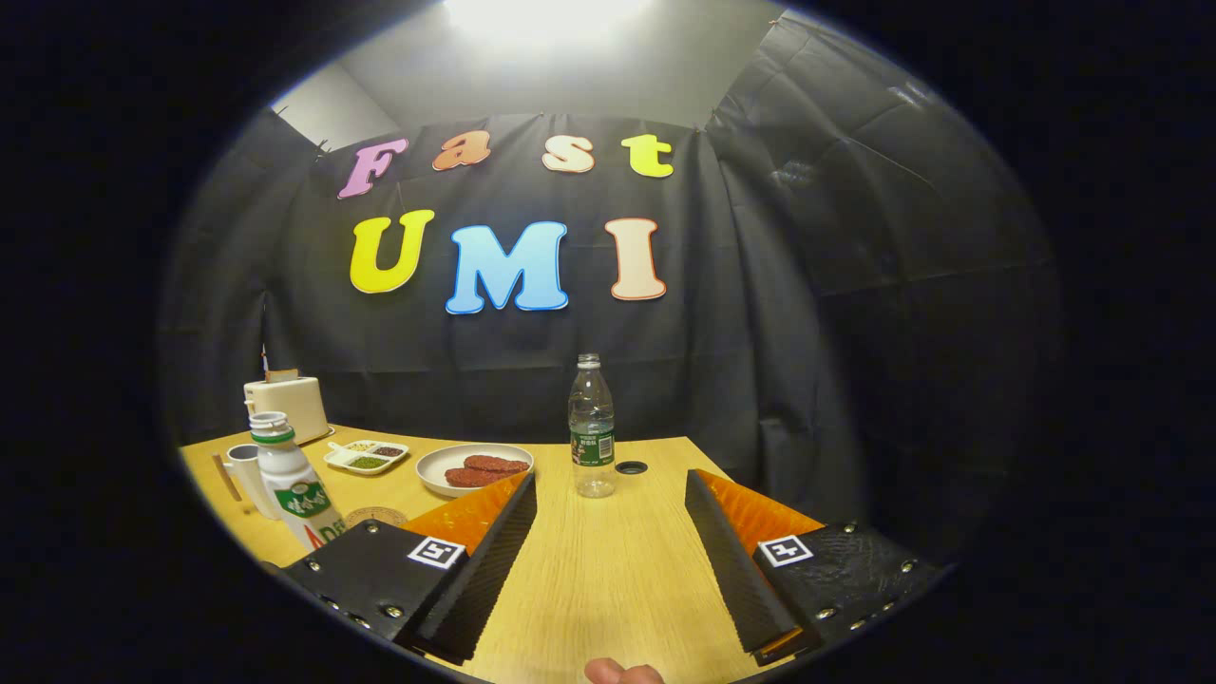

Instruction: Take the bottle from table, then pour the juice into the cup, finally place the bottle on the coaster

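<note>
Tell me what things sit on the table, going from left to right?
Cup → white bottle → divided sauce dish → plate with patties → clear water bottle, just ahead of the open gripper.

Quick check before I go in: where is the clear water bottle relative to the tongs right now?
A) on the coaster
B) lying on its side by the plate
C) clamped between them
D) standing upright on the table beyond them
D: the clear water bottle stands upright on the table, beyond the open, empty tongs.
</note>
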